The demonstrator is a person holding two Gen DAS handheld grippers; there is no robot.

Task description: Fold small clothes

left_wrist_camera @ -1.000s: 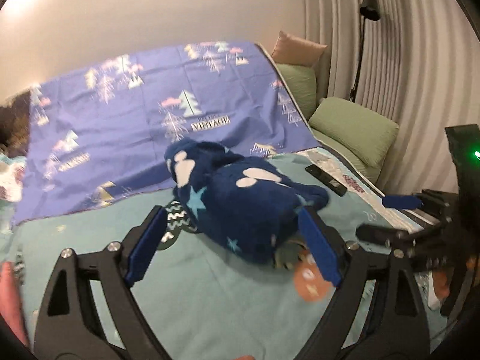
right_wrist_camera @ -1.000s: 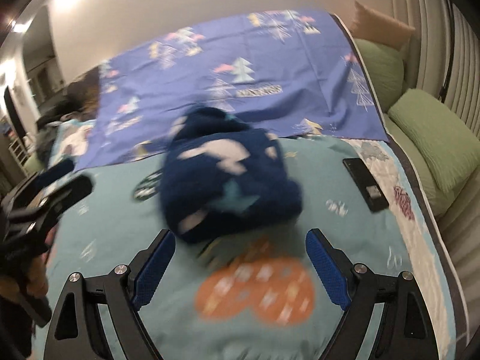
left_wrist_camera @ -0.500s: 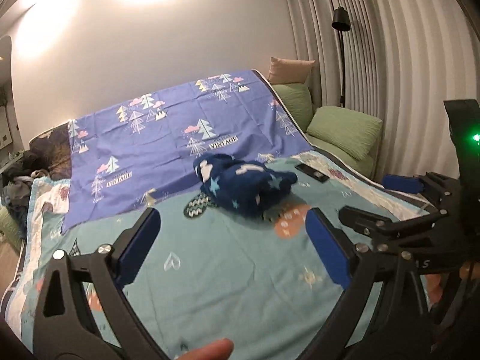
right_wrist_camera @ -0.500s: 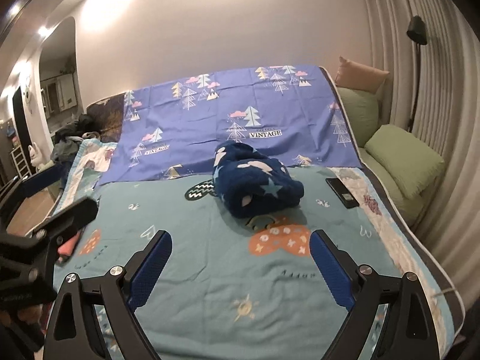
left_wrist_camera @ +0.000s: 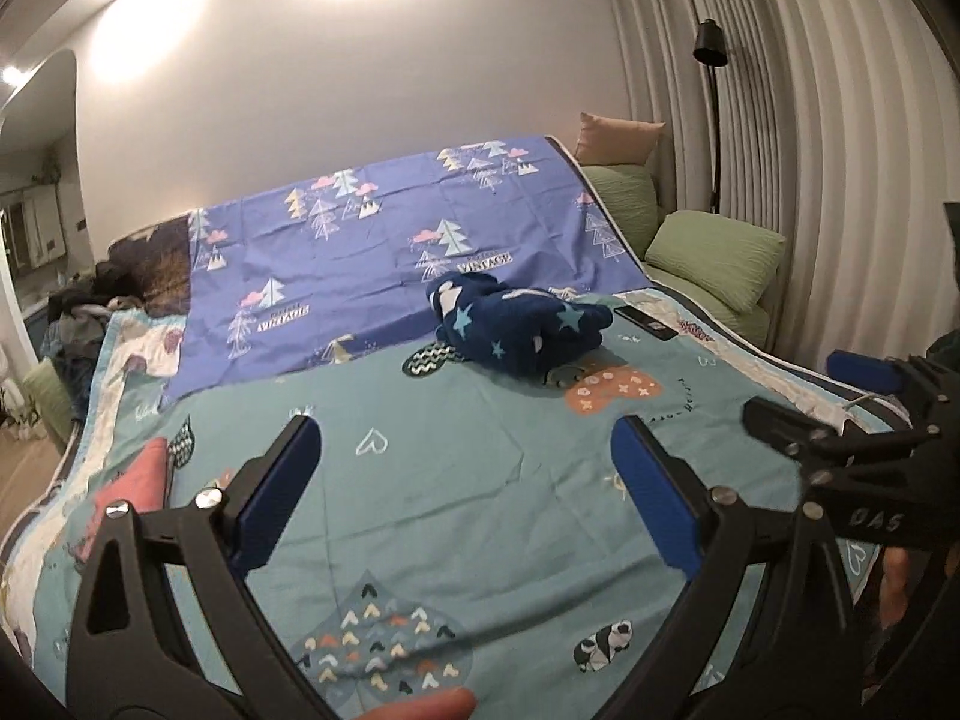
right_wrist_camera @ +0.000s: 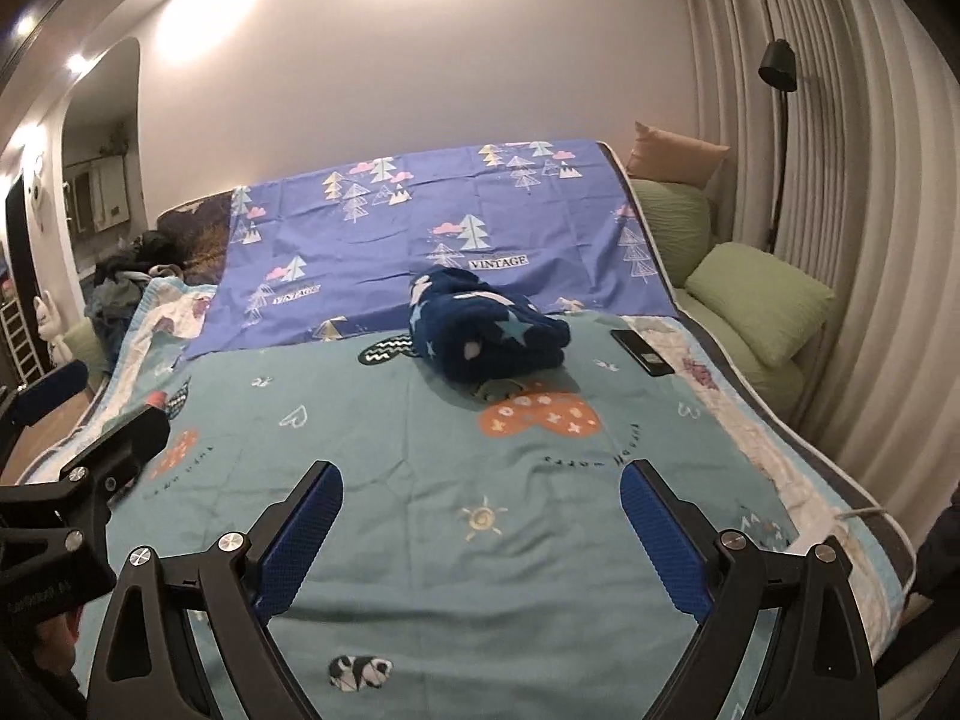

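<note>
Left tongs [left_wrist_camera: 462,483], right tongs [right_wrist_camera: 480,531]: we hold both wide apart, empty | navy bundle [right_wrist_camera: 486,330] well ahead on bed [right_wrist_camera: 420,468] | risk: plush folds may spring loose unpressed

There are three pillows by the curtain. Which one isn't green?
The peach pillow farthest back, propped up at the head of the bed. The two pillows in front of it are both green.

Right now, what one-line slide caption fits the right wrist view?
Open right gripper hovers over the teal bedspread, facing a folded navy star-print garment beside a black phone.
</note>
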